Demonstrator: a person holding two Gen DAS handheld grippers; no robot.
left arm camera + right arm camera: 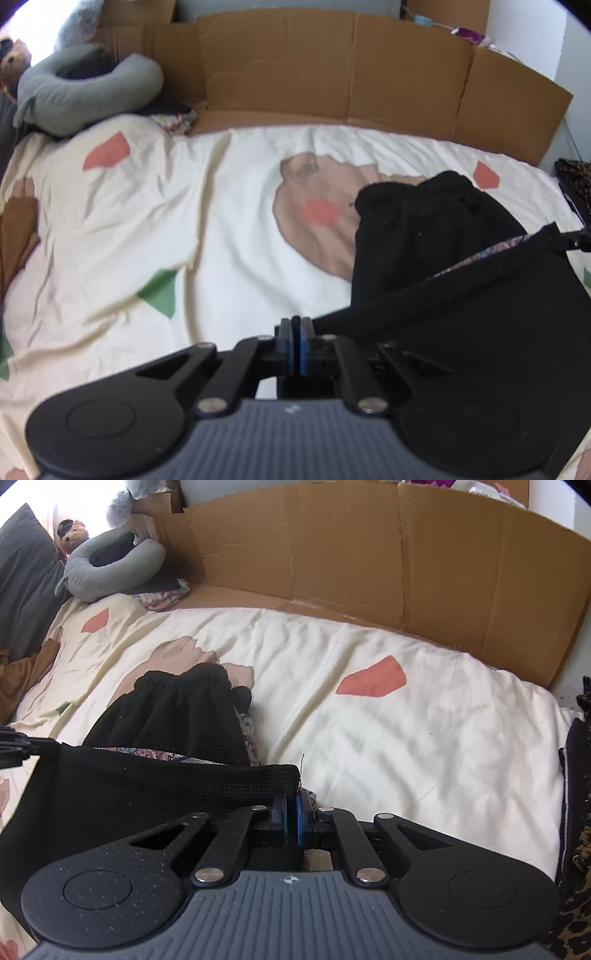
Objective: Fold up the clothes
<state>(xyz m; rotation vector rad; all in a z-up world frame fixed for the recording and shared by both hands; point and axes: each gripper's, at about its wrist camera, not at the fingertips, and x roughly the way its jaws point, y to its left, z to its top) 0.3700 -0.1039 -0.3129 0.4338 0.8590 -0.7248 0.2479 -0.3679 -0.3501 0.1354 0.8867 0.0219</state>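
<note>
I have both tools clamped on the black garment, one at each end of its near hem. In the left wrist view the left tool has its blue pads pressed together with the corner of the black fabric running off to the right from between them. In the right wrist view the right tool pinches the opposite corner of the ribbed hem, the cloth stretching away to the left. The hem hangs taut between my two grips, lifted a little above the bed.

The rest of the garment lies on the patterned duvet, toward the middle of the bed, with what looks like an elastic waistband bunched at its far end. It reads to me as a pair of trousers or a skirt, though I cannot tell which. A strip of patterned lining or another cloth shows just under the raised edge.

As I judge it, the fold is only starting: the corners are gripped, but nothing has been carried over, and the far end is crumpled, not flat. Left to do: bring the hem over to the waistband, lay it down, release, and probably fold once more. The cardboard along the far edge of the bed stays well clear.
</note>
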